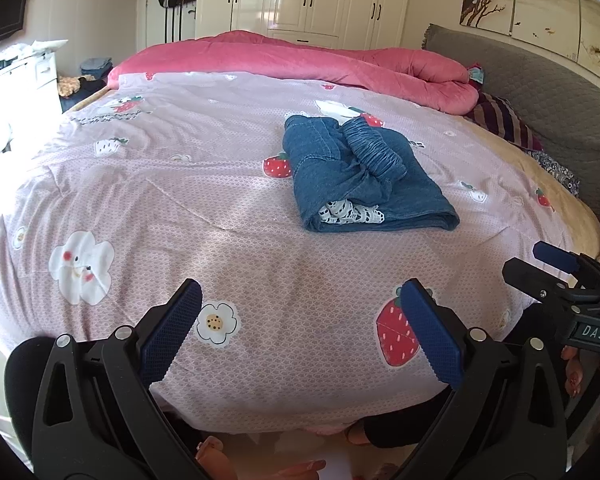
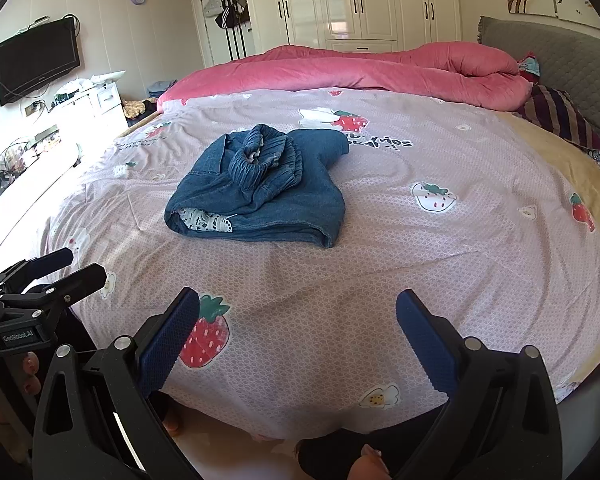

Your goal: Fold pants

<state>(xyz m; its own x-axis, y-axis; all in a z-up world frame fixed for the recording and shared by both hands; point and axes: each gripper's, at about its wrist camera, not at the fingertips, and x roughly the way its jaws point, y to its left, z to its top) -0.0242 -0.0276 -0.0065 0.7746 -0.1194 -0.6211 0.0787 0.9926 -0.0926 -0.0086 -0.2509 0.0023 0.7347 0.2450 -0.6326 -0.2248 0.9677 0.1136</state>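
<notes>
Pants (image 1: pixel 364 176) sit mid-bed, folded into a compact bundle w/ the elastic waistband (image 1: pixel 374 148) rolled on top and a bit of white lace (image 1: pixel 350 213) poking out the near open end; probably placed there so both sides stay reachable from the foot of the bed (image 1: pixel 260 264). Bundle looks lumpy, waistband bunched rather than flat, so I judge the fold either basically done or needing one more tidy pass, can't tell which. My left fingers (image 1: pixel 300 332) are spread wide, nothing between them, hovering above the near edge of the bedspread, well short of the pants and pointing toward them. My right fingers (image 2: pixel 298 336) are likewise wide apart and empty, same low hover over the near edge, pants well ahead and a bit left in that view. Each tool shows in the other's view: right one off at the right edge of the left cam, left one at the left edge of the right cam, so hands are side by side, roughly level, both pulled back from the cloth. Pink duvet (image 1: pixel 300 56) is heaped along the far side, clear of the pants. If more folding is needed, I'd reach fwd to the near hem corners.
</notes>
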